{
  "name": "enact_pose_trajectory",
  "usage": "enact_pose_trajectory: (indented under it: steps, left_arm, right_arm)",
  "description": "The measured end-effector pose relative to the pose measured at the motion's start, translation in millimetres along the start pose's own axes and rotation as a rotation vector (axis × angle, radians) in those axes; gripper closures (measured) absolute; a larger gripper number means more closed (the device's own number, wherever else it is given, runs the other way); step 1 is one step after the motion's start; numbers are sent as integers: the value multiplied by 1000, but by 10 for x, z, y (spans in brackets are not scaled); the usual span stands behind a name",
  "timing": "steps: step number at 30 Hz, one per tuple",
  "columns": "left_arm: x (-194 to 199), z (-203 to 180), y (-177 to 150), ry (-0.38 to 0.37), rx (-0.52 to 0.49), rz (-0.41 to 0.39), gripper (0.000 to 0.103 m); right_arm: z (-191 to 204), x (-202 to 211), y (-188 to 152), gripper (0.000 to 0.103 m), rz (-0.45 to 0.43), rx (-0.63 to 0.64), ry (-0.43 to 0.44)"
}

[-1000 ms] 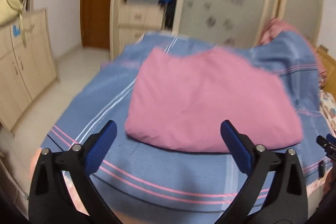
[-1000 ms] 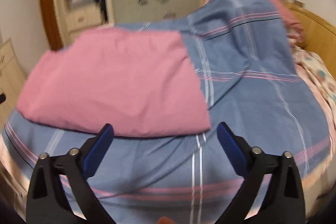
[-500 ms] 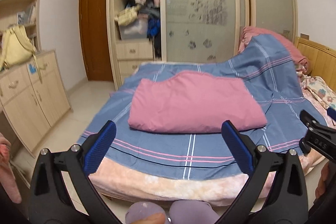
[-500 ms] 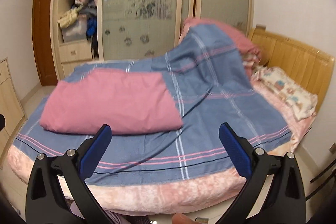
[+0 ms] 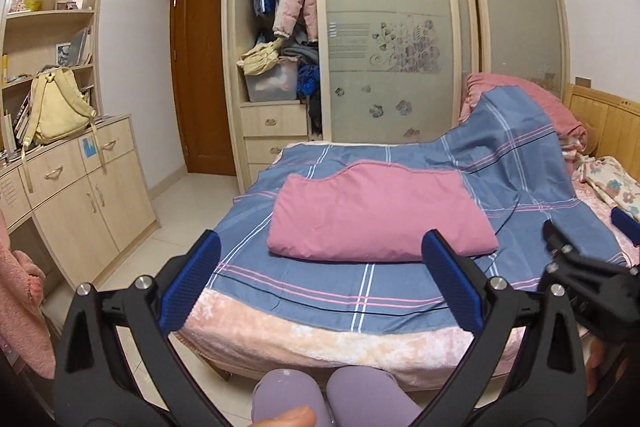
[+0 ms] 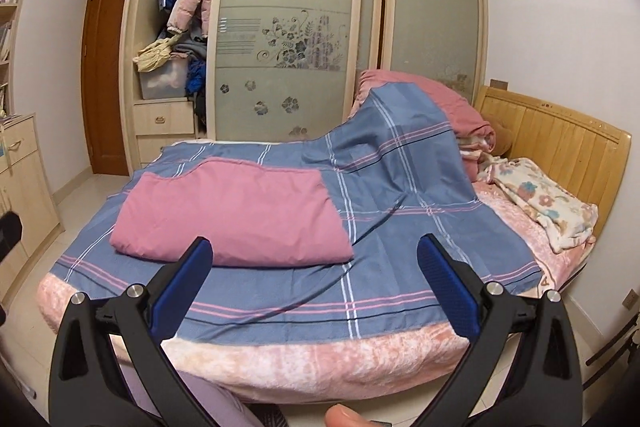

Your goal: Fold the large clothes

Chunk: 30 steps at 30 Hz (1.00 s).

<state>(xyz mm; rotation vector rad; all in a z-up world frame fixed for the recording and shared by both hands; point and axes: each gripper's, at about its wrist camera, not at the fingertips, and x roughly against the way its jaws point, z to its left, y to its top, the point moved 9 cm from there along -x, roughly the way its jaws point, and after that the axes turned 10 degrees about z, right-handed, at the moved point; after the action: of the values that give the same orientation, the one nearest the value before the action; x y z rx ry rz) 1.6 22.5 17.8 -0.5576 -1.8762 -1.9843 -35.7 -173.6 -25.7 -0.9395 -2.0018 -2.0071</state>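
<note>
A pink folded cloth lies flat on the blue plaid bed cover; it also shows in the right wrist view. My left gripper is open and empty, held back from the bed's near edge. My right gripper is open and empty, also back from the bed. The right gripper shows at the right edge of the left wrist view.
The blue cover drapes over a pink bedding pile by the wooden headboard. A floral blanket lies at right. An open wardrobe and a cabinet with a yellow backpack stand left.
Both grippers have drawn back and up from the folded pink cloth. The whole bed and room now show. Both stay open and empty.
</note>
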Motion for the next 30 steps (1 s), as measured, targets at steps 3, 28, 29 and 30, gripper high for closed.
enact_pose_trajectory:
  steps: [3,28,29,30]
  left_arm:
    - [-15,-55,-21,-6,-9,14,2]
    - [-72,-211,-105,-26,-30,48,2]
    - [-71,-215,-105,-26,-29,48,2]
    - [-70,-218,-106,-27,-29,48,2]
  right_arm:
    - [-2,-2,-21,1,5,5,-5]
    - [-9,-58,-84,1,22,15,-5]
    - [-14,-54,-85,1,21,14,-5]
    - [-18,-55,-87,1,21,14,-5]
